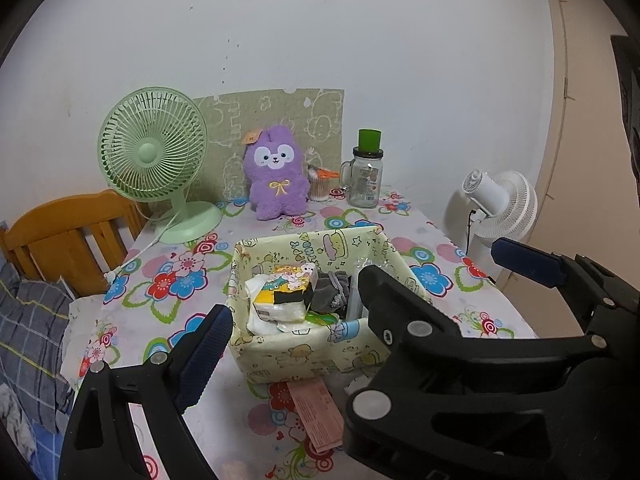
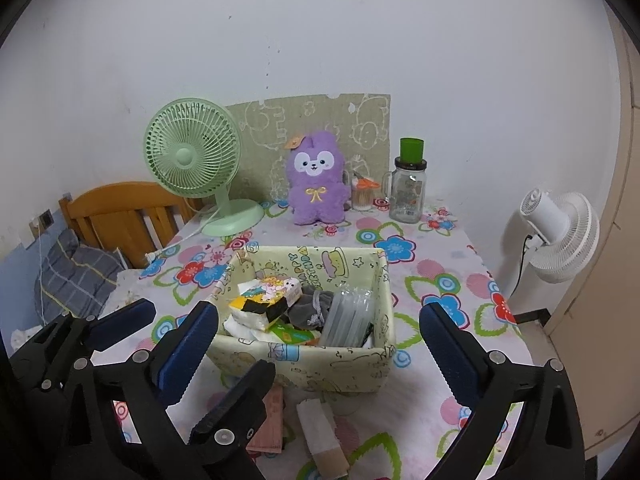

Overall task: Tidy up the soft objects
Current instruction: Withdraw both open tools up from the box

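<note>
A purple plush bunny sits upright at the back of the floral table, also in the right wrist view. A pale yellow fabric box stands mid-table, holding a tissue pack, a grey sock and clear wrappers; it also shows in the right wrist view. My left gripper is open and empty, its fingers either side of the box's near-left part. My right gripper is open and empty, straddling the box. The other gripper crosses each view.
A green desk fan stands back left, a glass jar with a green cap and a cotton swab tub back right. A pink paper and a white packet lie before the box. A white fan stands off-table right.
</note>
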`<state>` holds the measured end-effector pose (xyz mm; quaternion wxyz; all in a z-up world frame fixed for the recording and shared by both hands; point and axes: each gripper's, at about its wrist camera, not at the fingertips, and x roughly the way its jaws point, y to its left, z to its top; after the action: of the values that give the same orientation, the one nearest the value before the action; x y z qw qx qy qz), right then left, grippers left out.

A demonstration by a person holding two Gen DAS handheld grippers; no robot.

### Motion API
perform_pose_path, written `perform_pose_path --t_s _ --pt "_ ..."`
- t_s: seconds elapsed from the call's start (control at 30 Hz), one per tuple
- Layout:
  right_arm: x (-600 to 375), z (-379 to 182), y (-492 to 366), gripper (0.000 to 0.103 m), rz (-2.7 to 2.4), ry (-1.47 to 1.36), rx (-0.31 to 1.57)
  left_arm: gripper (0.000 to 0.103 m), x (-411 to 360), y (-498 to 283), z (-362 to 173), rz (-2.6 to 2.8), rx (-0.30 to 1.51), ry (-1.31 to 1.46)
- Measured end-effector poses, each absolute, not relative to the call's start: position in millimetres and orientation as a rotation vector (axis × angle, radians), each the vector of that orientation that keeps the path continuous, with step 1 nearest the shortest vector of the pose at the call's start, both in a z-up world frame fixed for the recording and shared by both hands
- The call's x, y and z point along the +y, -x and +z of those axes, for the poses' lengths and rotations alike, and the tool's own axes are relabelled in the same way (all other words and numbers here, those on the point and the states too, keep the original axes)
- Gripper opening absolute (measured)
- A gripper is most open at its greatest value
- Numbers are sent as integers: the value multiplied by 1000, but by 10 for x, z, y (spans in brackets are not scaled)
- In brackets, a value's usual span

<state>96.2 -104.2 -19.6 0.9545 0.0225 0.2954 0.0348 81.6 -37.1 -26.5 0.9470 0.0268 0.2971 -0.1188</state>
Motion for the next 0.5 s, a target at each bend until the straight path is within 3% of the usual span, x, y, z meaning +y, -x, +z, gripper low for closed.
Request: perform_pose_path --t_s 0.5 --pt "-1083 -195 -706 103 97 -46 588 101 -374 -613 -291 -239 606 -40"
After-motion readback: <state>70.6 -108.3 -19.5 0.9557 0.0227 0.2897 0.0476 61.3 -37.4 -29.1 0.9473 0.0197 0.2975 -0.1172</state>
